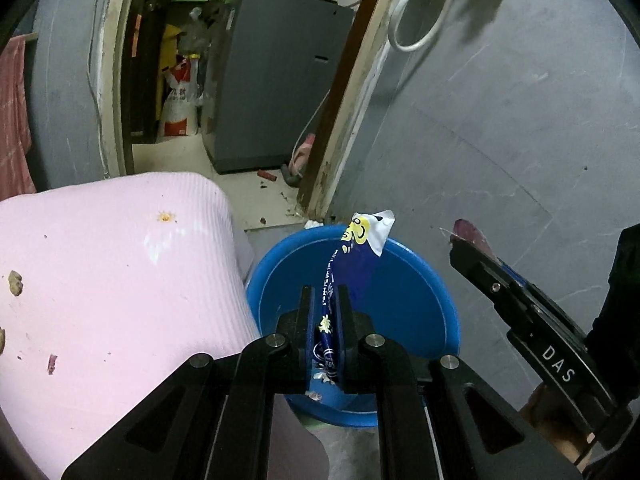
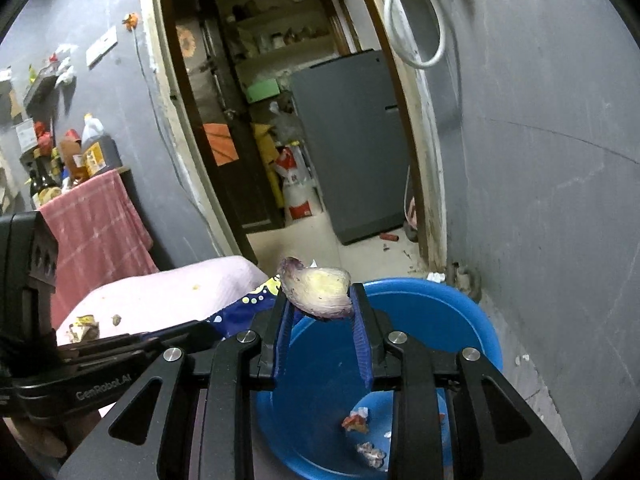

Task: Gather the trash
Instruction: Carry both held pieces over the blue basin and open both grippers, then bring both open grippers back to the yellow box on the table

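Both grippers carry trash over the blue basin (image 1: 420, 280) on the floor: the left gripper (image 1: 325, 296) pinches a blue snack wrapper (image 1: 352, 252) that stands up above the rim, and the right gripper (image 2: 320, 304) clamps a pale, purple-edged peel (image 2: 316, 290) at its fingertips. Scraps (image 2: 354, 422) already lie in the basin's bottom, so collecting looks well under way. Neither piece has been dropped yet, and crumbs (image 1: 15, 282) and a crumpled bit (image 2: 84, 326) remain on the pink mat (image 1: 120, 280) beside it
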The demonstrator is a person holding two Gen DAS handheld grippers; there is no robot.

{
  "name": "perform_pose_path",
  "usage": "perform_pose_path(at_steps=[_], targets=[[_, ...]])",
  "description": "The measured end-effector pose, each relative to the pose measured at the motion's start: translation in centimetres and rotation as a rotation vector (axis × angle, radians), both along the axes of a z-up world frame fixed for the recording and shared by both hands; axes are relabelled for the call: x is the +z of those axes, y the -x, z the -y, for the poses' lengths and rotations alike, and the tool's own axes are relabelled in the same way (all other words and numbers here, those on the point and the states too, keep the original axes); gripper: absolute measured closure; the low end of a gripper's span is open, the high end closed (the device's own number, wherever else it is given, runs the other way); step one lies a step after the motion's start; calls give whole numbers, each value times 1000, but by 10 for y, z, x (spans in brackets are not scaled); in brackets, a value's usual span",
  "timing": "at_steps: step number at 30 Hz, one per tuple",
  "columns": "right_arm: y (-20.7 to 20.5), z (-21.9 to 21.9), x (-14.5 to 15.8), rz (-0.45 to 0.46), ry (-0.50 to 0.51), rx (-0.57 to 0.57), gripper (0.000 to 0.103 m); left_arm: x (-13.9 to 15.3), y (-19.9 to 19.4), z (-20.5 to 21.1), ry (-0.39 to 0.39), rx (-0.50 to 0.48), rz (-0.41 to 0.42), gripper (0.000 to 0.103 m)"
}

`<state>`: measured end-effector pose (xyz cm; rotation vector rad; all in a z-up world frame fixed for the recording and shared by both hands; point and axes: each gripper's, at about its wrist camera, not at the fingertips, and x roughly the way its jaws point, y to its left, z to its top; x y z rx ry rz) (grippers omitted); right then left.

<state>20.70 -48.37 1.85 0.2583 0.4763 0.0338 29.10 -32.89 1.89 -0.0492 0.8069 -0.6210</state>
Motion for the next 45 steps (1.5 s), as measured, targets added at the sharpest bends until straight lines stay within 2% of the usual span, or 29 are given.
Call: perform_pose_path(at_steps=[1, 5, 11, 14, 17, 20, 22, 24, 27, 28, 35, 45], targets=[[0, 1, -2, -5, -4, -2, 73, -2, -1, 1, -10, -1, -5, 94], [0, 5, -3, -13, -24, -5, 70, -6, 0, -4, -9, 19, -16, 70], [2, 8, -1, 2, -31, -11, 61, -3, 2, -23, -8, 56, -17, 69], [4, 6, 3, 21, -25, -13, 57, 6, 6, -37, -7, 80, 20, 60], [7, 2, 11, 59, -19, -18, 49, 17, 13, -54, 20, 105, 63, 49], [11, -6, 21, 109, -12, -16, 31, 32, 20, -74, 42, 141, 119, 43], [15, -13, 30, 149, -3, -15, 23, 43, 25, -91, 51, 176, 168, 33], [18, -22, 38, 185, 8, -10, 16, 52, 30, -106, 73, 213, 214, 17], [22, -37, 49, 241, 29, -3, 5, 65, 40, -132, 106, 268, 296, 8], [23, -43, 54, 260, 36, 3, 0, 70, 43, -140, 110, 285, 322, 6], [27, -85, 74, 372, 61, 60, 0, 91, 62, -189, 90, 375, 473, 2], [36, -148, 89, 512, 95, 152, 0, 93, 77, -252, 64, 489, 542, 2]])
